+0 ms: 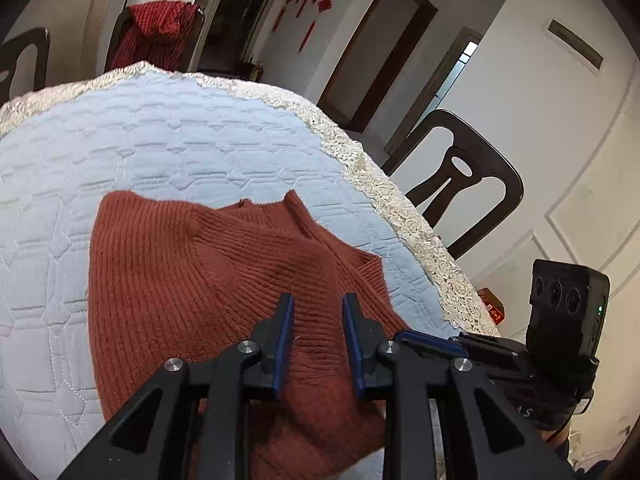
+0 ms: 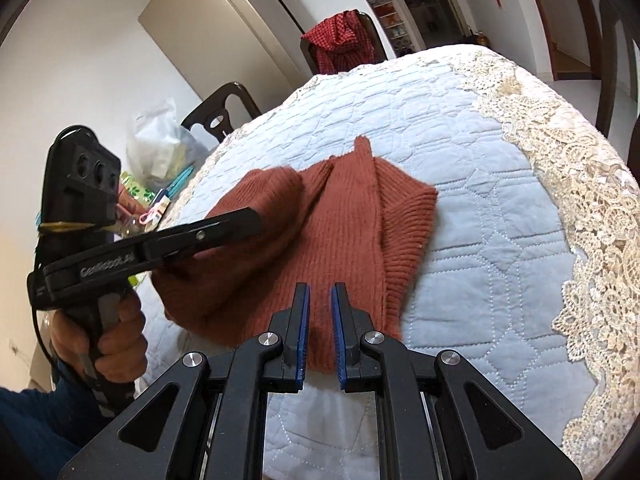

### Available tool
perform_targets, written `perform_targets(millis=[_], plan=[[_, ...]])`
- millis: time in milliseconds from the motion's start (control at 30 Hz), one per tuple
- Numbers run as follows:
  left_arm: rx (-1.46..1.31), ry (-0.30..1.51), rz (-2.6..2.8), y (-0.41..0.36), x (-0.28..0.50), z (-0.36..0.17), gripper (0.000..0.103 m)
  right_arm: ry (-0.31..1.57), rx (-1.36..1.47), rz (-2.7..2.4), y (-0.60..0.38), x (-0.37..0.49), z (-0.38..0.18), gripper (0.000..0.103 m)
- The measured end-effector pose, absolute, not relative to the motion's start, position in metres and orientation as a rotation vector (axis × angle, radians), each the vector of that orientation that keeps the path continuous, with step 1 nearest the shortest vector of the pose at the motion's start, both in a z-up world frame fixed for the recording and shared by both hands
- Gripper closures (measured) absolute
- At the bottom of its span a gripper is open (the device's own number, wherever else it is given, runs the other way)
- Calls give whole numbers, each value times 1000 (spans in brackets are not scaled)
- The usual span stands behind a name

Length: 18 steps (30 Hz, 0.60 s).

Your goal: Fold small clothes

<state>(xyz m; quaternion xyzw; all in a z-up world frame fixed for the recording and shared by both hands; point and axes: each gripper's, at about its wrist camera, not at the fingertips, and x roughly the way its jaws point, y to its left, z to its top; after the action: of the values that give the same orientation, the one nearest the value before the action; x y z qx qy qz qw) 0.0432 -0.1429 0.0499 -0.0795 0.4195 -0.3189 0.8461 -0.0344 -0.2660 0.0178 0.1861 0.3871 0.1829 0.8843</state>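
A small rust-red ribbed knit sweater (image 1: 208, 280) lies partly folded on the light blue quilted table cover (image 1: 160, 140). It also shows in the right wrist view (image 2: 340, 220). My left gripper (image 1: 318, 300) hovers over the sweater's near part, jaws a little apart, nothing between them. In the right wrist view the left gripper (image 2: 248, 220) reaches in from the left over the sweater's bunched left side. My right gripper (image 2: 320, 290) is over the sweater's near edge, jaws slightly apart and empty. The right gripper's body (image 1: 560, 320) shows at the right of the left wrist view.
A cream lace border (image 2: 580, 184) runs along the table edge. Dark wooden chairs (image 1: 464, 184) stand around the table, one draped with a red checked cloth (image 1: 156, 32). A plastic bag and colourful items (image 2: 160, 152) sit at the table's left side.
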Motion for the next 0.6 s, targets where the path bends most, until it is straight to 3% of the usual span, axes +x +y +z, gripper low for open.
perform_targets(millis=[367,433,500,600], plan=[[-147,835,-646,-138,41,62,72,793,411,378,-272,-38,21,90],[-145,827,-640,-135,40,63,72,788,419,382,-272,-38,22,85],[-141,818,-630,-132,39,64,70,778,430,390,-273,-38,25,66],[-137,802,-614,-126,39,65,64,765,447,409,-271,-36,29,59]])
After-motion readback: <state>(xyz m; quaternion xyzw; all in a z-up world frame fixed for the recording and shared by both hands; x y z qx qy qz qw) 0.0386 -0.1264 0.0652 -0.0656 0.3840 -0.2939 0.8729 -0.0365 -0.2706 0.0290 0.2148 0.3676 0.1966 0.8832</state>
